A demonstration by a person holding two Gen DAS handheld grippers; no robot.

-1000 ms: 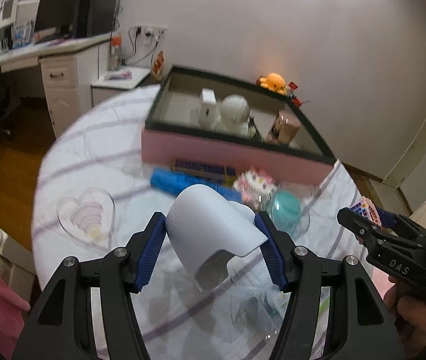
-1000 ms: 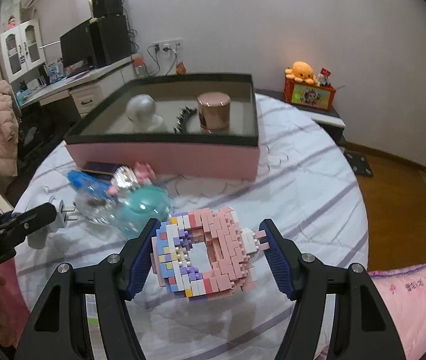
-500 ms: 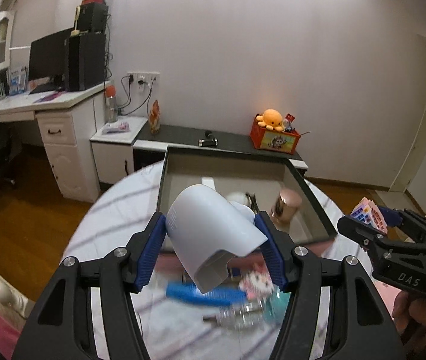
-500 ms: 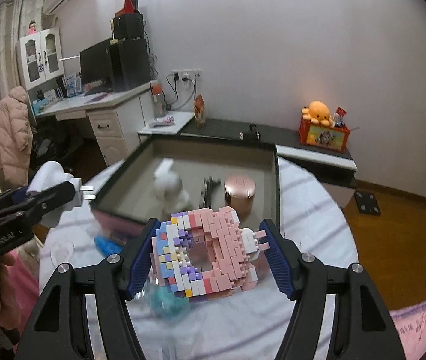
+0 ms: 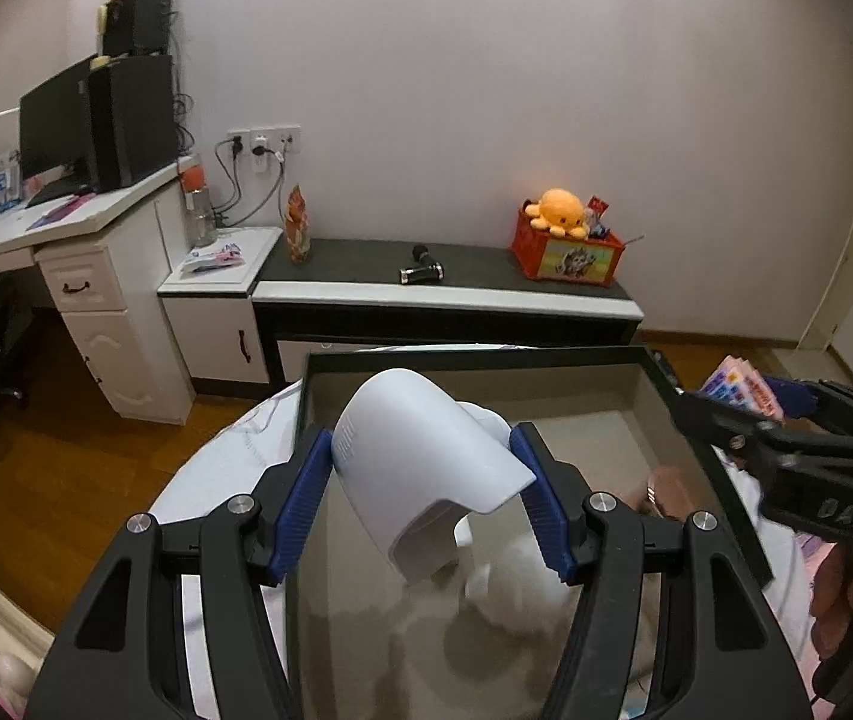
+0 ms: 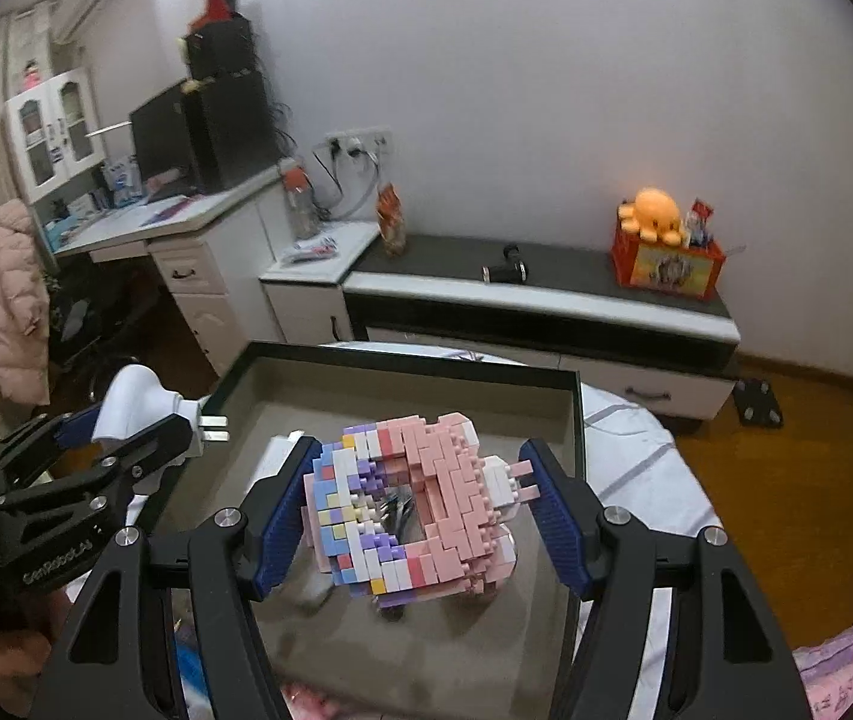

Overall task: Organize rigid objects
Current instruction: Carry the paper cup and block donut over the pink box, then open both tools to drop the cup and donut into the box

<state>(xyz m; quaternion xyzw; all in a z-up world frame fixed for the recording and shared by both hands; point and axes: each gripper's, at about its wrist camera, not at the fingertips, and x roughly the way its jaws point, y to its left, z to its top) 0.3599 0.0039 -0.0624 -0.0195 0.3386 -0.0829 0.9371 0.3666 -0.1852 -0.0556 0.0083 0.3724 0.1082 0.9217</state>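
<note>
My left gripper (image 5: 423,495) is shut on a white plug adapter (image 5: 426,468) and holds it above the left part of the open box (image 5: 594,357), a dark-rimmed pink storage box with a grey floor. The adapter's metal prongs show in the right wrist view (image 6: 213,423). My right gripper (image 6: 420,510) is shut on a pink, white and purple brick model (image 6: 414,504) above the box (image 6: 402,357). It shows in the left wrist view at the right (image 5: 744,393). White items (image 5: 522,588) and a pink-gold jar (image 5: 666,489) lie blurred inside the box.
The box sits on a round table with a striped white cloth (image 6: 636,480). Behind it stand a low dark cabinet (image 5: 444,294) with an orange plush on a red crate (image 5: 564,234), and a white desk (image 5: 66,240) at left. Wooden floor surrounds the table.
Both grippers have risen from the tabletop and moved forward over the box, still holding their objects. The loose items in front of the box have dropped out of view.
</note>
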